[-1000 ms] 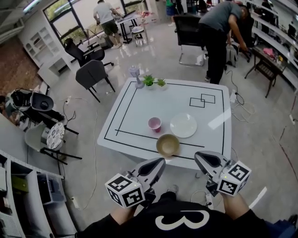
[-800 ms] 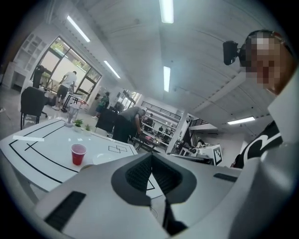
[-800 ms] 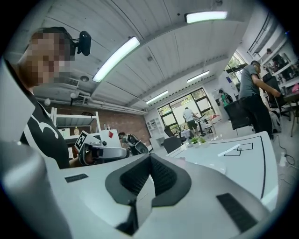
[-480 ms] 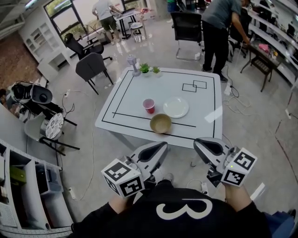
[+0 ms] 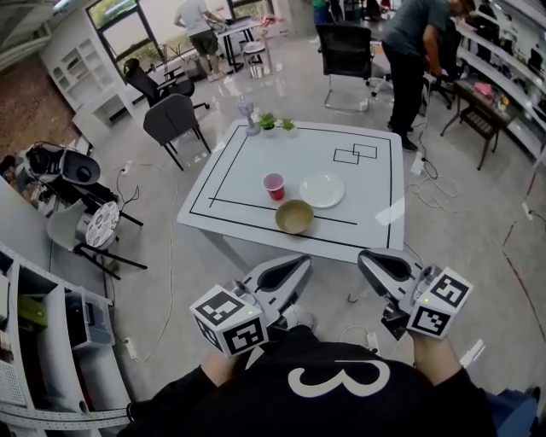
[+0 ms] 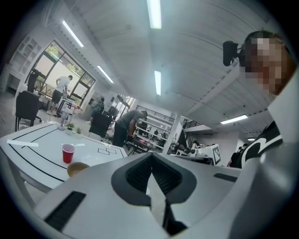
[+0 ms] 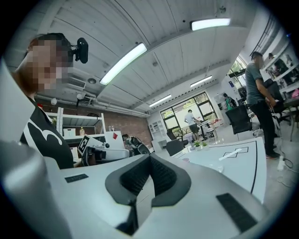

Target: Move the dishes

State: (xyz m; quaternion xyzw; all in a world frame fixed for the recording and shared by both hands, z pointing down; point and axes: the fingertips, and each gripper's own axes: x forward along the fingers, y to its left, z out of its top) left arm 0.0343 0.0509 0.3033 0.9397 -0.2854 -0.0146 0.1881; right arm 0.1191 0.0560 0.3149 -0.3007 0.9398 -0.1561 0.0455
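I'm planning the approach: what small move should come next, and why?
Probably move up to the table, toward the bowl, the nearest dish. The left gripper and right gripper are both shut and empty, held near the body, well short of the table's edge, so nothing looks reachable yet.

I'm working in a bright, evenly lit room. Long ceiling strips (image 6: 154, 14) burn white in both gripper views, and daylight enters through the windows (image 5: 128, 19) at the far left. A pale glare streak crosses the worktop (image 5: 256, 171), and the glossy floor (image 5: 281, 77) shines. Gripper views bow strongly, with black vignetted corners and a soft nearest foreground.
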